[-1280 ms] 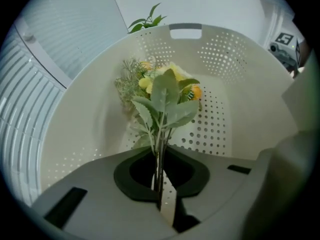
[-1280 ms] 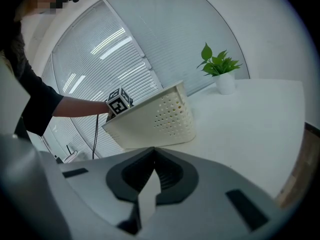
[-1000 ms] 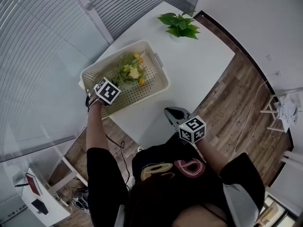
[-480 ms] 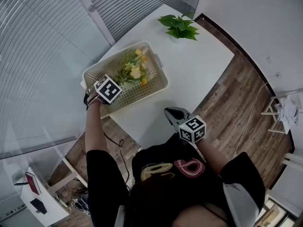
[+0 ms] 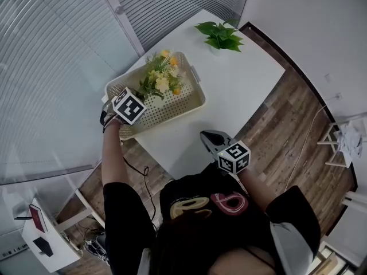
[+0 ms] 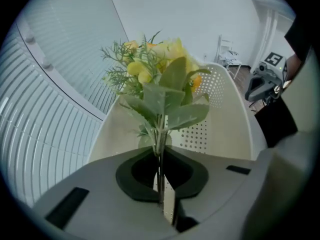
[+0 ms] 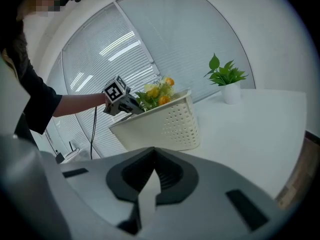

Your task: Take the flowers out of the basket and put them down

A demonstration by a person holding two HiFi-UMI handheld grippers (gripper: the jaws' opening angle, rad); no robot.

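Above the basket [image 5: 194, 103] | left gripper [image 5: 139, 98] jaws clamped on flowers [image 5: 160, 79] at stems, blooms straight ahead | right gripper [image 5: 207, 137] jaws closed, empty, well apart

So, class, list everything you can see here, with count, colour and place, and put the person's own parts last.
table: one, white, centre of the room
basket: one, cream, perforated, on the table's near-left end
flowers: one bunch, yellow and orange with green leaves, over the basket, stem in the left tool
potted plant: one, green in a white pot, on the table's far corner
floor: brown wood, right of the table
blinds: pale grey slats, left of and behind the table
left tool: one, shut on the flower stem
right tool: one, shut, empty, near the table's front edge
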